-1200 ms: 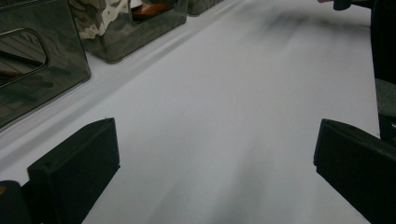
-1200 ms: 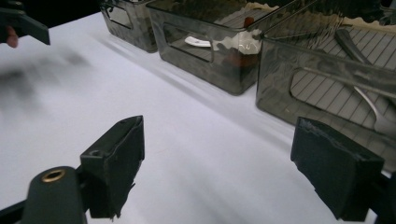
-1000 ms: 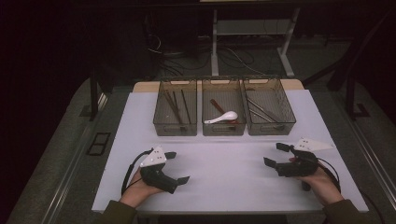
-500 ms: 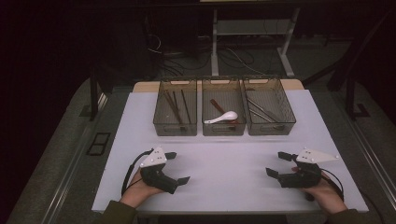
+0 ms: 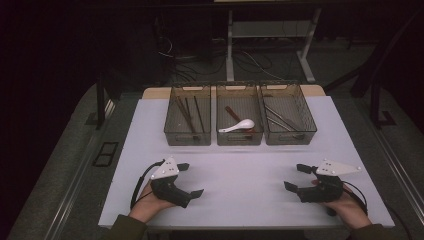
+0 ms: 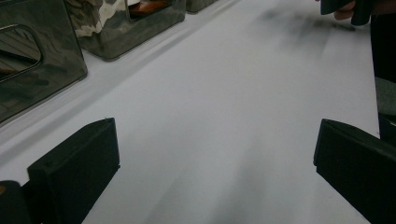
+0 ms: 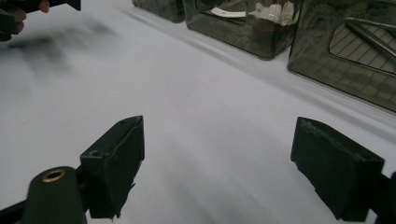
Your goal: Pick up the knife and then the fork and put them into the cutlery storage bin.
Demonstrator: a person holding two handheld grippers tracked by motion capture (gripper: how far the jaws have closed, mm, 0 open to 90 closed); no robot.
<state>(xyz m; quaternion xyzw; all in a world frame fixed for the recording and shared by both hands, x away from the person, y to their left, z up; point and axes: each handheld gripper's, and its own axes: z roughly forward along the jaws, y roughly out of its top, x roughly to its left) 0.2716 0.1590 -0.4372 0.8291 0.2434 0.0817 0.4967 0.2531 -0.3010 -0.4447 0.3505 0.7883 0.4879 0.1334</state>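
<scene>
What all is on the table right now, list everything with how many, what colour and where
Bins: three, dark see-through, in a row at the far side of the table.
Chopsticks: a few, dark brown, in the left bin; exact count unclear.
Spoon: one, white, in the middle bin, lying over a reddish utensil.
Metal utensils: a few, silver, in the right bin; kind hard to tell.
Table: one, white top, bare in front of the bins.
Left gripper: one, black with a grey plate, near left, jaws open, holding nothing.
Right gripper: one, black with a grey plate, near right, jaws open, holding nothing.
</scene>
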